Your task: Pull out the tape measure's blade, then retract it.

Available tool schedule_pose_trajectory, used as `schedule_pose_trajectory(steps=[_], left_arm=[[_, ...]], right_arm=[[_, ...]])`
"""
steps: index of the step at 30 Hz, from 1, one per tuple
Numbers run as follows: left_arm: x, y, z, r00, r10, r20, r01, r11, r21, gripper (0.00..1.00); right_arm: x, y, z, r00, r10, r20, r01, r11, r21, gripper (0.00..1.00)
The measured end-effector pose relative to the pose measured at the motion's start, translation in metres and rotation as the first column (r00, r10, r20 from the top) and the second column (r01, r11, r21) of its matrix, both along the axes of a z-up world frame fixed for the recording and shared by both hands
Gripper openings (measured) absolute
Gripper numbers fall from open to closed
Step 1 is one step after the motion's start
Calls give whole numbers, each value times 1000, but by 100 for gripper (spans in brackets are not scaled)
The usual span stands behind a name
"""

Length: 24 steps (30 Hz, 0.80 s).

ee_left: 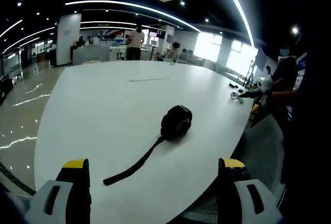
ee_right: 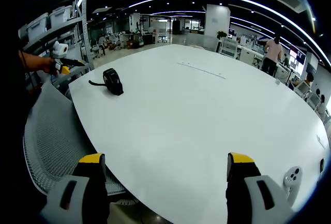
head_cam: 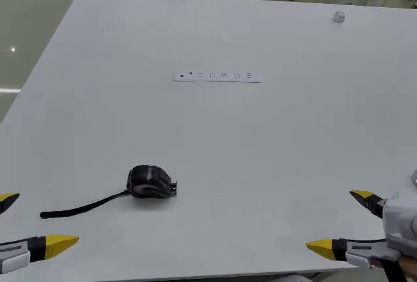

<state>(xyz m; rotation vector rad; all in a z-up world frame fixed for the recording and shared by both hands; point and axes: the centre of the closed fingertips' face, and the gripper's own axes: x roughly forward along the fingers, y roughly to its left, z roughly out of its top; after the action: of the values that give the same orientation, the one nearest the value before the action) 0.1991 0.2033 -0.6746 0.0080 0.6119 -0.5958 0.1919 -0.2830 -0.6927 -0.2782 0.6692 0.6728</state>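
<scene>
You hold the left gripper (head_cam: 34, 223) and right gripper (head_cam: 339, 222) low at the near edge of the table (head_cam: 273, 152), both claws wide and empty, likely staged for a two-handed pull. The tape measure (head_cam: 151, 182) lies flat nearer your left: dark rounded case, blade apparently housed, black strap (head_cam: 81, 208) trailing left.

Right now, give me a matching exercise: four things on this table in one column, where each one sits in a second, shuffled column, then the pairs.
Things:
1 tape measure
2 black strap
3 power strip
4 small grey object

Places:
A far right end of the table
B flat at mid-table, white
C near left, dark round case
D trailing left from the case

Pairs: 1-C, 2-D, 3-B, 4-A
</scene>
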Motion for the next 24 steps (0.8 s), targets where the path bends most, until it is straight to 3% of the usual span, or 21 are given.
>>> schedule_pose_trajectory(steps=[7,12,19,20,22,24], left_arm=[[2,-2,4,1000,0,0,0,1000,-6,100],[2,-8,0,999,-49,-24,49,998,25,100],[13,-15,5,995,-95,-20,96,994,47,100],[15,-15,4,995,-94,-29,95,994,54,100],[17,-5,-6,994,-81,-68,89,987,131,100],[19,-11,-5,993,-99,-71,107,987,117,100]], right_arm=[[2,1,1,1000,-3,2,3,1000,8,100],[3,5,1,1000,17,-9,-17,1000,3,100],[11,14,4,998,54,-15,-54,999,0,100],[12,15,3,998,56,-17,-56,998,-1,100],[14,19,3,998,65,-23,-65,998,0,100],[15,21,4,997,70,-21,-70,998,0,100]])
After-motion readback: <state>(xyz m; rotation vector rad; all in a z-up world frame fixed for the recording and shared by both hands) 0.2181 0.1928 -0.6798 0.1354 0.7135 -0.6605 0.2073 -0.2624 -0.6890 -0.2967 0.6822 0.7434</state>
